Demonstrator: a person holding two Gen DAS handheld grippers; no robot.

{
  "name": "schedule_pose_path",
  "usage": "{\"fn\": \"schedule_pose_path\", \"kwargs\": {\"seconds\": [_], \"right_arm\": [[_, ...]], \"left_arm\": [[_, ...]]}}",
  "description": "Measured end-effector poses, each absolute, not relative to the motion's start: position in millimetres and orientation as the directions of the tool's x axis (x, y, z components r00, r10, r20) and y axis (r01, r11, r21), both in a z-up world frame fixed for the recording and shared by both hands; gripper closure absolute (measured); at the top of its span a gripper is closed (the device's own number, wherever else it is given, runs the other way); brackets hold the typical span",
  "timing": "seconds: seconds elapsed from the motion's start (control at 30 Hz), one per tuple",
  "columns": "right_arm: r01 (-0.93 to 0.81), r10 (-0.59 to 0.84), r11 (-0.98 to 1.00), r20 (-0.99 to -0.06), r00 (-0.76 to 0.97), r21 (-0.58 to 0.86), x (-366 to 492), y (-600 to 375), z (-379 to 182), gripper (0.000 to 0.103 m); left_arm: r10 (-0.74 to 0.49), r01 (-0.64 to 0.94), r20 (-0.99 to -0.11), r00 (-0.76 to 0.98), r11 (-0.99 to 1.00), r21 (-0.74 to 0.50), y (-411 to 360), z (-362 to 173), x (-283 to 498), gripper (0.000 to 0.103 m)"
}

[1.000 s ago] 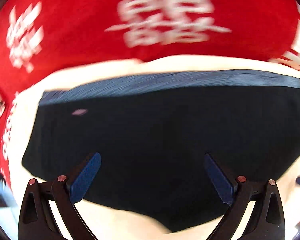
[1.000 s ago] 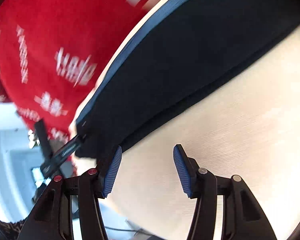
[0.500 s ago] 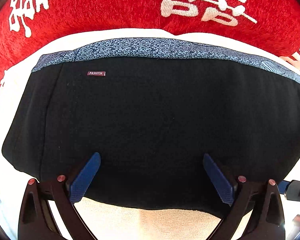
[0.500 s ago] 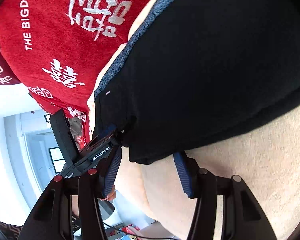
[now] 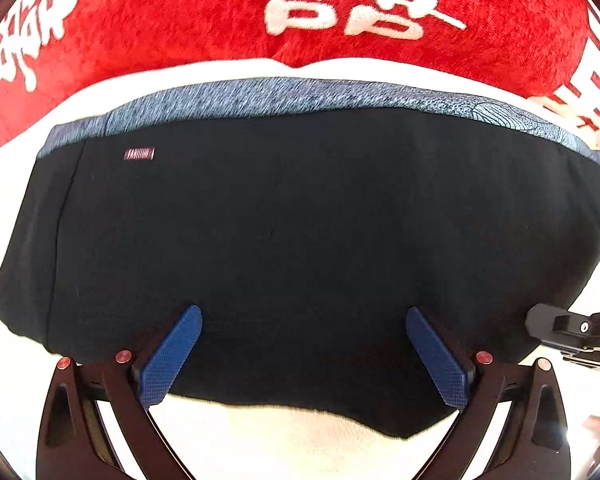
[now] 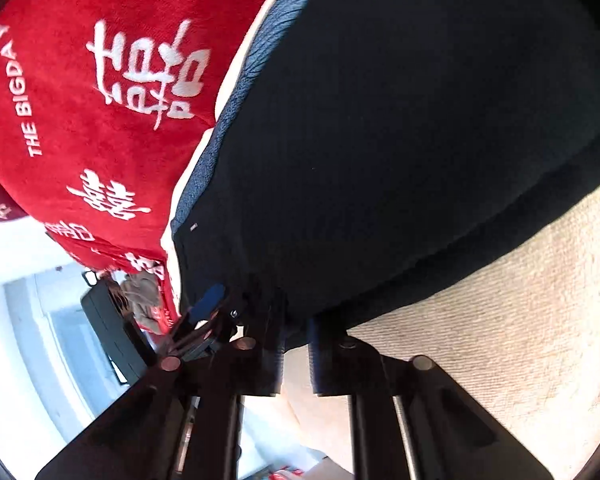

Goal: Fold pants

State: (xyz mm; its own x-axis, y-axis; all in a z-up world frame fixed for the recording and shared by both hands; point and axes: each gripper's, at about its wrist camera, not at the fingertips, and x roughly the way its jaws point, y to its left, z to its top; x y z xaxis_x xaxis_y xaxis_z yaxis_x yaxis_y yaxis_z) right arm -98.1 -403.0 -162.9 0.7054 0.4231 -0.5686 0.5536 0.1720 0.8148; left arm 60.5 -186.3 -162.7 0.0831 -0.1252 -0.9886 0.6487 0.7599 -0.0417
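Black pants [image 5: 300, 240] with a blue-grey waistband [image 5: 300, 94] and a small red label lie folded flat on a cream towel [image 5: 280, 440]. My left gripper [image 5: 304, 356] is open, its blue pads [image 5: 172, 356] spread over the pants' near hem. My right gripper [image 6: 296, 344] is nearly closed, with the pants' near edge [image 6: 380, 200] between its dark fingers [image 6: 272, 356] at the corner. It also shows in the left wrist view [image 5: 572, 332] at the pants' right edge.
A red cloth with white characters [image 5: 300, 8] lies beyond the waistband and shows in the right wrist view [image 6: 100, 100]. The cream towel [image 6: 500, 320] extends to the right of the pants. The surface edge and a bright room lie at the lower left [image 6: 40, 340].
My right gripper has closed from open onto the pants' corner edge. My left gripper stayed open and moved closer over the hem. The pants now lie nearer in both views.
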Motion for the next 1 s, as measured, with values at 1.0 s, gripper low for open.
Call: {"fn": "schedule_pose_path", "kwargs": {"seconds": [1.0], "right_arm": [[0.760, 0.016, 0.220, -0.782, 0.623, 0.611, -280.0, -547.6, -113.1, 0.070]], "left_arm": [[-0.164, 0.685, -0.980, 0.110, 0.727, -0.045, -263.0, -130.9, 15.1, 0.000]]}}
